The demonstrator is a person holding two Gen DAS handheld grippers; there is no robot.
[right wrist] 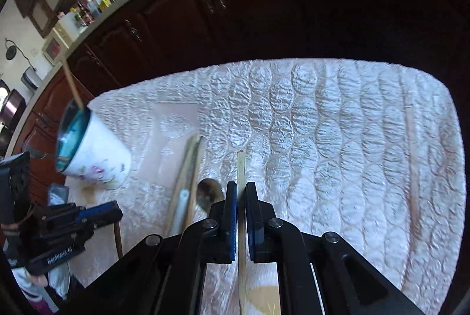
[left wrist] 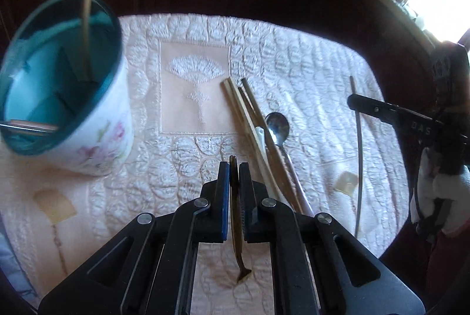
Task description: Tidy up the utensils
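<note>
My left gripper (left wrist: 234, 168) is shut on a dark brown, flat utensil (left wrist: 236, 215) that hangs down between its blue pads, above the quilted cloth. A white floral cup (left wrist: 100, 133) with a teal inside stands at the left and holds a chopstick (left wrist: 88, 6). Several chopsticks (left wrist: 235, 100), a metal spoon (left wrist: 277, 124) and a white spoon (left wrist: 260, 136) lie in a pile ahead. My right gripper (right wrist: 241, 188) is shut on a pale wooden chopstick (right wrist: 241, 168). In the left wrist view the right gripper (left wrist: 357, 102) holds that chopstick (left wrist: 359, 156) at the far right.
A pale quilted cloth (right wrist: 323, 124) covers the table. One more chopstick (right wrist: 412, 168) lies alone near its right side. Dark wooden cabinet doors (right wrist: 264, 6) stand just beyond the table's far edge. The left gripper (right wrist: 114, 212) shows at the lower left of the right wrist view, near the cup (right wrist: 100, 156).
</note>
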